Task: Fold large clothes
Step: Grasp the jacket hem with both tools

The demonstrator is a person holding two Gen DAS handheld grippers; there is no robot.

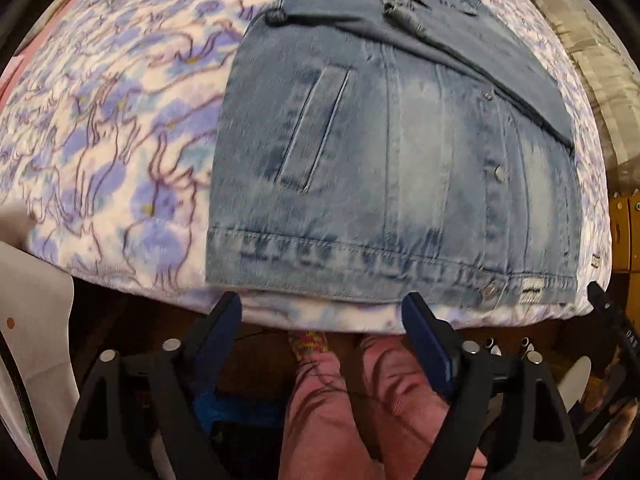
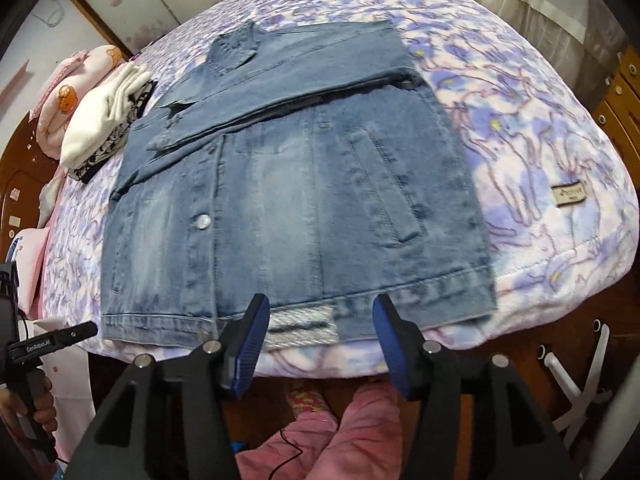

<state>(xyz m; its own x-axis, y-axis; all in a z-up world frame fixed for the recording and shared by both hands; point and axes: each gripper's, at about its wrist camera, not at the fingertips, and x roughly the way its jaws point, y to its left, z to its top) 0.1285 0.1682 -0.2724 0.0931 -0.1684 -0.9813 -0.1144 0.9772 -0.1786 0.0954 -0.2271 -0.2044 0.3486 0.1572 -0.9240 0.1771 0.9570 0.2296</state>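
Note:
A faded blue denim jacket (image 1: 392, 160) lies flat on the bed, front up, sleeves folded across its upper part, hem toward me. It also shows in the right wrist view (image 2: 288, 200). My left gripper (image 1: 322, 306) is open and empty, just short of the hem's left half, over the bed edge. My right gripper (image 2: 320, 312) is open and empty, its fingertips at the hem's right-of-middle part, apart from the cloth. The left gripper's tool also shows at the left in the right wrist view (image 2: 48, 344).
The bed has a purple floral blanket (image 1: 112, 128) with a sewn label (image 2: 568, 194). Folded white and patterned clothes (image 2: 104, 124) and pink bedding (image 2: 72, 88) lie at the far left. A white rack (image 2: 576, 380) stands by the bed. Pink-trousered legs (image 1: 360, 408) are below.

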